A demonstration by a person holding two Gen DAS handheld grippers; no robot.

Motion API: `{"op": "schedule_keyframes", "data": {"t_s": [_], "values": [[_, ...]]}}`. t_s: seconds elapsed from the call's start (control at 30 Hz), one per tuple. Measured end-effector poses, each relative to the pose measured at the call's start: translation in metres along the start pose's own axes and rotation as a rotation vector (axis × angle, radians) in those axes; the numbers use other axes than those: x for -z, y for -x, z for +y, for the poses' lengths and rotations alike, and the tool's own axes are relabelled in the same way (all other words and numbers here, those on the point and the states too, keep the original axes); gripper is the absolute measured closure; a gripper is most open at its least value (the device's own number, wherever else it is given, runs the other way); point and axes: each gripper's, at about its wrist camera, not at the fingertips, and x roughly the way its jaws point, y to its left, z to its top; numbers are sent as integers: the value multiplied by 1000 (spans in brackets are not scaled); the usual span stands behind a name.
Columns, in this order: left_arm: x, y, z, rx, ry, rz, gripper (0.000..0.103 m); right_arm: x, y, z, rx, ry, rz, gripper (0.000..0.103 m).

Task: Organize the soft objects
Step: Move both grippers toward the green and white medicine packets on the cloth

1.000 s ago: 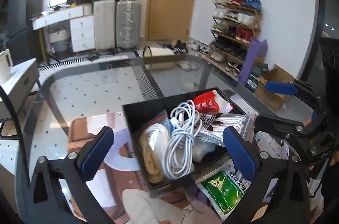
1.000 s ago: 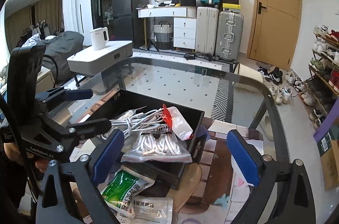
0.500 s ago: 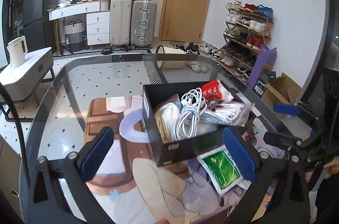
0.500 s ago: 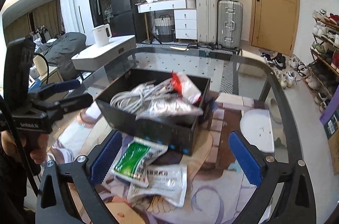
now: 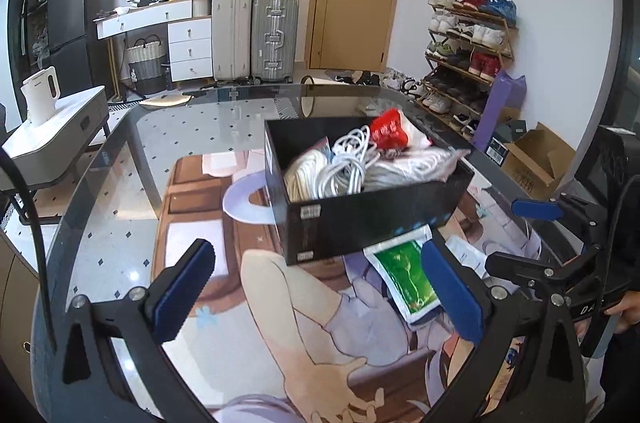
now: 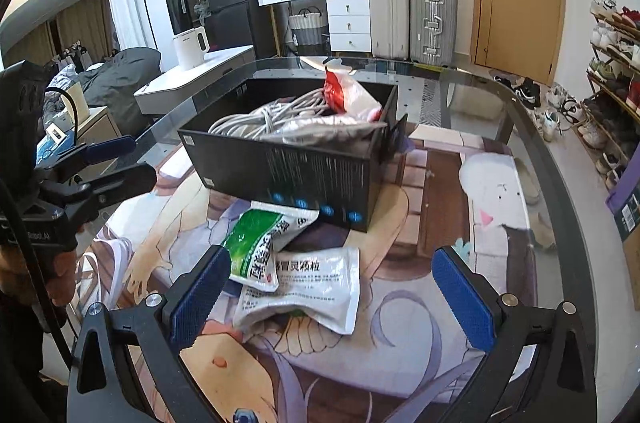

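Note:
A black box [image 5: 360,219] [image 6: 304,171] stands on the printed mat, filled with white cables [image 5: 344,167], bagged rope and a red-and-white packet [image 5: 386,133] [image 6: 344,91]. A green-and-white pouch [image 6: 260,243] [image 5: 408,275] lies against the box's near side, half over a white pouch [image 6: 308,291]. My left gripper [image 5: 316,297] is open and empty, held back from the box. My right gripper [image 6: 328,299] is open and empty, just in front of the two pouches. Each gripper shows in the other's view, the right one [image 5: 536,223] and the left one [image 6: 104,159].
The glass table [image 5: 120,159] carries a printed mat [image 6: 400,343]. Beyond its edge stand a white side table with a kettle [image 5: 40,99], suitcases [image 5: 256,35], a shoe rack [image 5: 468,55] and a cardboard box [image 5: 532,159].
Both grippers have pulled back and away from the box, which now looks smaller and farther off. The pouches in front of the box have come fully into view.

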Motion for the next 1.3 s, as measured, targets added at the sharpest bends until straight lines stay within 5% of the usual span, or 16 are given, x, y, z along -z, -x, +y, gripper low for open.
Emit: {"op": "schedule_keyframes", "data": {"t_s": [1.3], "values": [[18,-20,-14,2,-38,96,0,12,-49,12,0,108,173,1]]}}
